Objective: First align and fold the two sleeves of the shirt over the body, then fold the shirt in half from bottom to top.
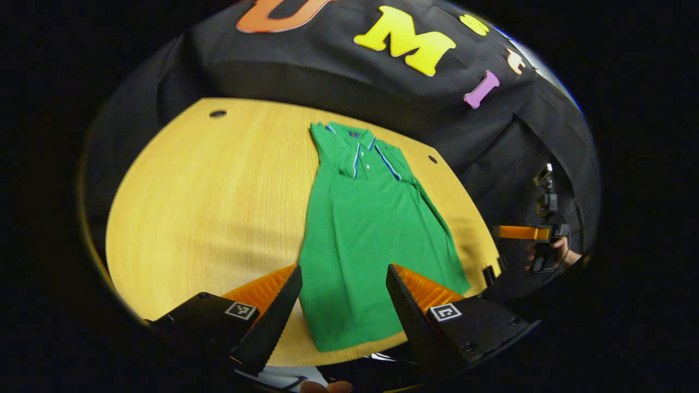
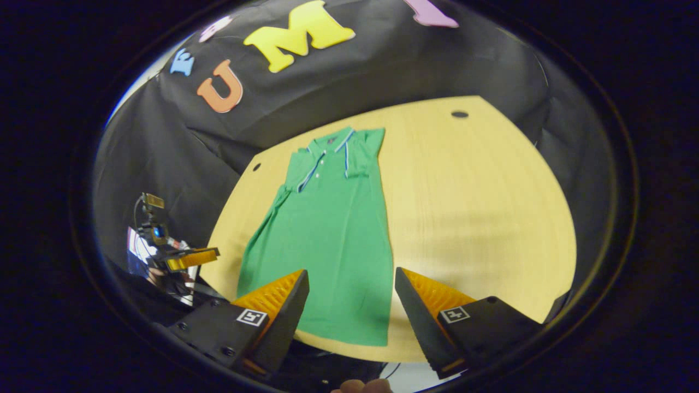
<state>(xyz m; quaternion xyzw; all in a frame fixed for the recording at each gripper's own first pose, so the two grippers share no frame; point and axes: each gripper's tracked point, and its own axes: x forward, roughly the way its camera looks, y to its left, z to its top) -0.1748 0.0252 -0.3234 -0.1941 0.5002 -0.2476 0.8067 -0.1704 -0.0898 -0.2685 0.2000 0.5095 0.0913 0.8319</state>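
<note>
Two spread fingers at the bottom of the left gripper view, left gripper [image 1: 344, 305] wide apart, pinching nothing, raised over the near hem of the green short-sleeved polo shirt [image 1: 366, 229]. Small square black-and-white marker tag on each finger block, pattern not readable as writing. Same posture in the right gripper view: right gripper [image 2: 352, 308] with fingers parted, nothing between them, poised above the shirt's [image 2: 327, 229] near hem.

Flat on the round light wooden table [image 1: 207, 207], shirt lying lengthwise, hem toward the near table edge, collar toward the far edge. Both sleeves folded in over the body, giving a long narrow panel; bottom-to-top fold not yet done. Mild wrinkles running along the lower half of the shirt.

Beyond the shirt's right edge in the left gripper view, right gripper [image 1: 524, 234] held by a hand off the table's side, fingers too small to judge there. Beyond the shirt's left edge in the right gripper view, left gripper [image 2: 191, 257] likewise off the table [image 2: 480, 207].

At the shirt's far end, blue-and-white striped collar trim and a buttoned placket [image 1: 363, 158]; small dark neck label, writing too small to read. Past the collar, two dark round holes in the tabletop, one each side of the shirt.
</note>
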